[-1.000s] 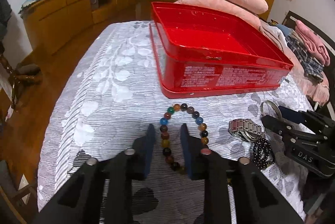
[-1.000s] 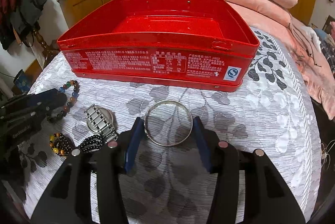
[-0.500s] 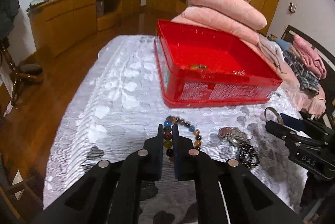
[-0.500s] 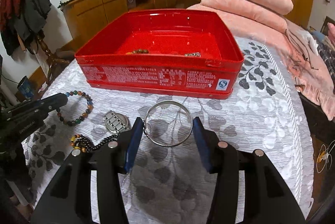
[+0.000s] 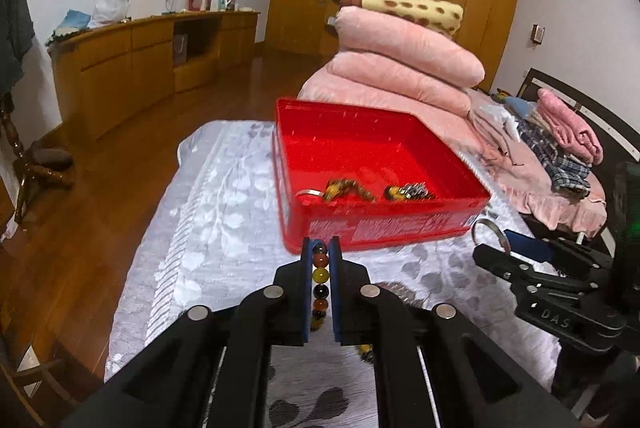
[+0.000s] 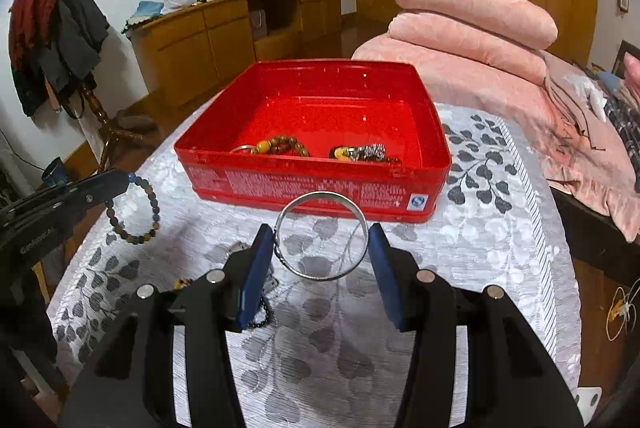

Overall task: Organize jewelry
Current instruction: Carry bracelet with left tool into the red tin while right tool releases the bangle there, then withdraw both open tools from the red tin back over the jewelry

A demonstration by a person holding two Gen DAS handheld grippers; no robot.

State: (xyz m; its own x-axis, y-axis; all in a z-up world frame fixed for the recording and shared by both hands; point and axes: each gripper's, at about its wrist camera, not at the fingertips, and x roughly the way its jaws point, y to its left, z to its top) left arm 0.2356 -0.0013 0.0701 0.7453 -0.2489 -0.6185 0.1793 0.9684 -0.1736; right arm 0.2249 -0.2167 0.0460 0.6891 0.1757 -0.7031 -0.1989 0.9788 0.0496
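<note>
My left gripper [image 5: 321,246] is shut on a multicolour bead bracelet [image 5: 320,274], whose beads line up between the blue pads. In the right wrist view the bracelet [image 6: 154,206] hangs off the cloth from the left gripper [image 6: 127,180]. My right gripper [image 6: 320,240] is shut on a silver bangle [image 6: 318,193], held above the cloth by its two sides; it also shows in the left wrist view as the right gripper [image 5: 494,246] with the bangle [image 5: 486,226]. The open red tin box [image 6: 312,188] stands just beyond both, holding a brown bead bracelet [image 6: 284,144] and a metal piece [image 6: 368,151].
A metal watch [image 6: 240,248] and a black bead bracelet [image 6: 260,316] lie on the patterned cloth [image 6: 500,228], partly hidden by my right fingers. Folded pink blankets [image 5: 400,68] are stacked behind the box. The table drops to wooden floor [image 5: 100,208] on the left.
The left jaws closed on the bead bracelet and lifted it off the cloth. The right gripper rose with the bangle. Both now look down into the box.
</note>
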